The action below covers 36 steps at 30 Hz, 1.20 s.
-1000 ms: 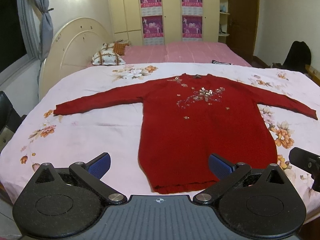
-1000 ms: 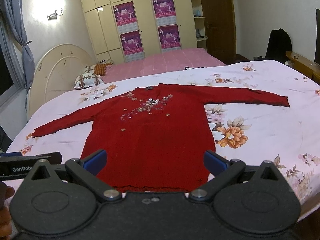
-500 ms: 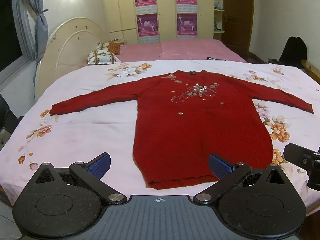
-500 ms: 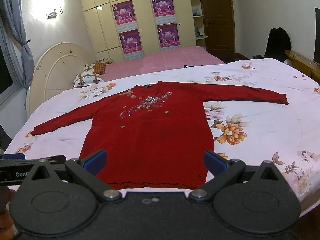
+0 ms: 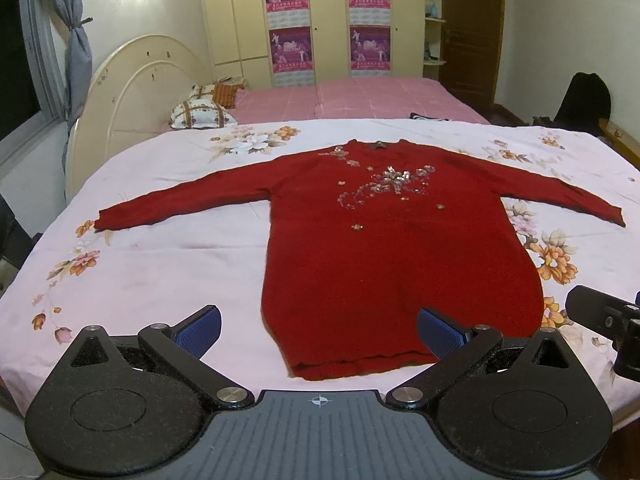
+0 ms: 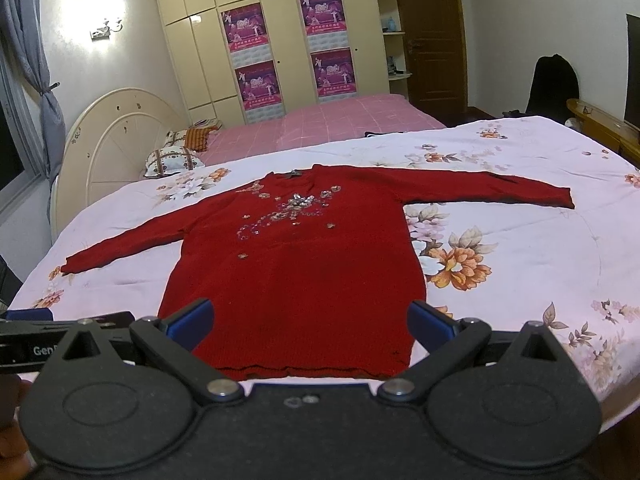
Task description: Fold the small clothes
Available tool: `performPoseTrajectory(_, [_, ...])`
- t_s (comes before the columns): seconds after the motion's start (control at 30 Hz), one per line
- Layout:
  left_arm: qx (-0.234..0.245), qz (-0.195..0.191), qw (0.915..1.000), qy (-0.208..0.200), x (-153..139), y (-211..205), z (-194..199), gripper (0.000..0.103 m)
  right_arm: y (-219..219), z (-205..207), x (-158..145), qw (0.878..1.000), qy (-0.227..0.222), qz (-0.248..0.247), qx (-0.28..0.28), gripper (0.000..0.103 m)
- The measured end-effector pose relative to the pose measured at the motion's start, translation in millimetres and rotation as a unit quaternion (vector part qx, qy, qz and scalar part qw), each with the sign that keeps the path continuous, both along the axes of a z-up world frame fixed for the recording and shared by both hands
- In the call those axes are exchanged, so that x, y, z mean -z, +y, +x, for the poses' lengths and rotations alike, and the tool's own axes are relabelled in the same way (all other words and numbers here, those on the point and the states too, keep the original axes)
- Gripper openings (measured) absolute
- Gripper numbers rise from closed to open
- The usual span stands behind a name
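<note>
A red long-sleeved sweater with sequin flowers on the chest lies flat on the flowered bedsheet, both sleeves spread wide, neck far from me, hem near me. My left gripper hovers open above the near edge of the bed, over the hem's left part, with nothing between its blue pads. In the right wrist view my right gripper is open too, spanning the hem from above and holding nothing. The other gripper shows at each view's side edge.
The sheet extends bare to the left and right of the sweater. Beyond lie a pink bed, pillows and a cream headboard. A wardrobe with posters stands at the back. A dark bag sits right.
Both grippers have drawn back and risen a little, so the sweater sits slightly farther away and more centred in each view. The sweater itself has not moved; both grippers stay open.
</note>
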State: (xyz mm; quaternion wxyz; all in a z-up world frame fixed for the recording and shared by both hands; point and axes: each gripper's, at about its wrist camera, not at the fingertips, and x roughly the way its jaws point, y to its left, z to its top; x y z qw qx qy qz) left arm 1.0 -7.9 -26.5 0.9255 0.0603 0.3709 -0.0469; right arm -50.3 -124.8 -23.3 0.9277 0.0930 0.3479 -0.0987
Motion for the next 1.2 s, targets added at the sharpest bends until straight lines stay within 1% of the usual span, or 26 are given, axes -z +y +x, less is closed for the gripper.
performPoseTrajectory(0.9, [0.001, -0.002, 0.9999, 0.011, 7.6, 0.2, 17.3, 0.103, 3.7, 13.9, 3.0, 1.0, 0.013, -0.001, 0.004, 0.102])
performPoseTrajectory(1.2, [0.001, 0.003, 0.9999, 0.016, 12.4, -6.4, 33.4, 0.103, -3.7, 22.0, 6.9, 1.0, 0.013, -0.008, 0.014, 0.102])
